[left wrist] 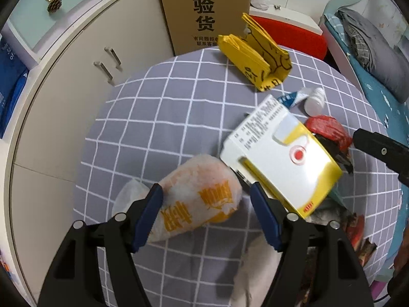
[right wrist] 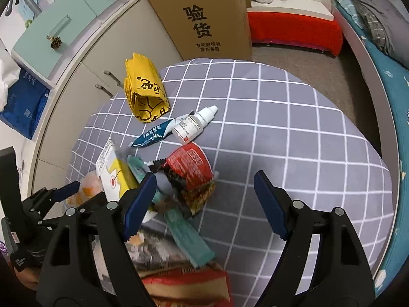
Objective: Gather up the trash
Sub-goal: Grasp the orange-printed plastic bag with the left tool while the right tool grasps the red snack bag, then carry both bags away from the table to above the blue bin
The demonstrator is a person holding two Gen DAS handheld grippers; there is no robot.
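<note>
An orange-and-white food wrapper (left wrist: 202, 199) lies on the grey checked tablecloth (left wrist: 166, 117). My left gripper (left wrist: 205, 194) stands open astride it, pointing steeply down; the left pad is at the wrapper's side and the right pad is clear of it. A white-and-yellow box (left wrist: 278, 161) lies just right of it. My right gripper (right wrist: 204, 179) is open over a red snack packet (right wrist: 191, 171), which rests against its left pad's side. A teal strip (right wrist: 186, 232) and more wrappers lie under that gripper.
Further back on the table (right wrist: 294, 140) lie a small white bottle (right wrist: 196, 124), a blue sachet (right wrist: 153, 134) and a folded yellow bag (right wrist: 144, 94). A tall cardboard box (right wrist: 204, 18) stands behind, with cabinets (left wrist: 76, 89) at left, a red bench (right wrist: 294, 30) and a bed (right wrist: 383, 76) at right.
</note>
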